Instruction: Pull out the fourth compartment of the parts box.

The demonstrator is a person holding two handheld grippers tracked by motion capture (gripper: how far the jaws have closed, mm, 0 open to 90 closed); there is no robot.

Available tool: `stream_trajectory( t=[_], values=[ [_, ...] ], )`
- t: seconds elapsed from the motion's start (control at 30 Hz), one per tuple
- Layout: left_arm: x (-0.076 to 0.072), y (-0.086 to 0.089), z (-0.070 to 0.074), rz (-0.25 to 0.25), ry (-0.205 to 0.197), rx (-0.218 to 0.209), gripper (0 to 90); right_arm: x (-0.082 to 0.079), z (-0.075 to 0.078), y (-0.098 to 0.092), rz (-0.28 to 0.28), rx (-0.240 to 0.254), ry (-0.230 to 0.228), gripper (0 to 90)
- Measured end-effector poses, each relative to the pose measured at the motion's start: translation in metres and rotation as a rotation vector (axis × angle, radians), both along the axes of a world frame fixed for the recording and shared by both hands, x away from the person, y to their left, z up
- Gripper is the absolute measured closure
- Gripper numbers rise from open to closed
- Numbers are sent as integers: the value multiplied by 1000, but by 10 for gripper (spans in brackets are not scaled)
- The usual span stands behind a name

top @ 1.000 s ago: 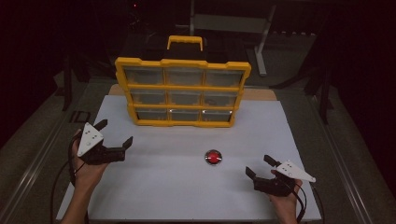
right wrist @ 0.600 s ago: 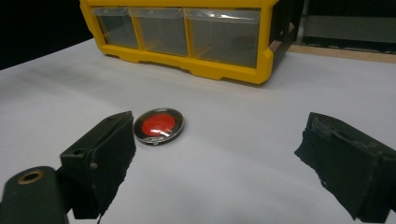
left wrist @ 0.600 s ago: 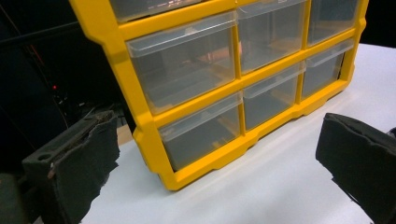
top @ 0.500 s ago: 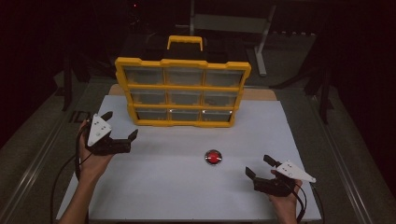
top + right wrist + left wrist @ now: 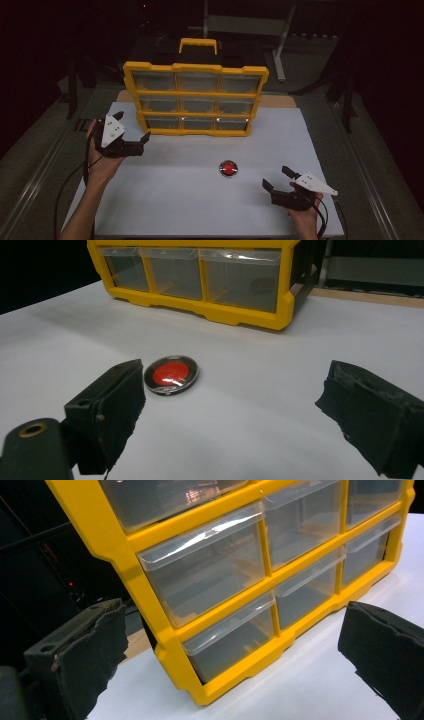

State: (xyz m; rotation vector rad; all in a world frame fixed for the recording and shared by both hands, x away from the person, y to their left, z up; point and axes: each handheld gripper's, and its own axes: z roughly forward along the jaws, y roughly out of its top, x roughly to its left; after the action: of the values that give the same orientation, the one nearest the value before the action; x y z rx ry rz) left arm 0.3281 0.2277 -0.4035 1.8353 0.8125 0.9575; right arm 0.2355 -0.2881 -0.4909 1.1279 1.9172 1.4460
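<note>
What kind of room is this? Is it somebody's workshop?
Probably a lab or test bench rather than a home. A white table stands in a dark room with metal frames behind it, and on it are just a yellow drawer box and a small red disc, laid out for practice.

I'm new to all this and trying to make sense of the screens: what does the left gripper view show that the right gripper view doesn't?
The left gripper view alone shows the cabinet's middle drawers, close up. The right gripper view alone shows a red disc lying on the white table. Both share the yellow cabinet, its bottom drawers and open black jaws.
</note>
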Motion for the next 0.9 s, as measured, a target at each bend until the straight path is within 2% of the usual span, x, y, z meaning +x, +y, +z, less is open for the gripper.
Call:
stream_trajectory(
  t=[0.3, 0.43, 0.5, 0.53, 0.57, 0.9],
  values=[
    [8, -2, 4, 12, -9, 46, 1, 0, 0, 1, 1, -6, 0, 98],
    [13, -5, 6, 21, -17, 84, 0, 0, 0, 1, -1, -5, 0, 98],
    [13, -5, 6, 21, -17, 84, 0, 0, 0, 1, -1, -5, -1, 98],
    [16, -7, 7, 25, -29, 119, 0, 0, 0, 1, -1, -6, -1, 97],
    [17, -8, 8, 32, -30, 130, 1, 0, 0, 1, 0, -7, -2, 98],
    [27, -11, 16, 35, -41, 185, 1, 0, 0, 1, -3, -7, -1, 98]
  ],
)
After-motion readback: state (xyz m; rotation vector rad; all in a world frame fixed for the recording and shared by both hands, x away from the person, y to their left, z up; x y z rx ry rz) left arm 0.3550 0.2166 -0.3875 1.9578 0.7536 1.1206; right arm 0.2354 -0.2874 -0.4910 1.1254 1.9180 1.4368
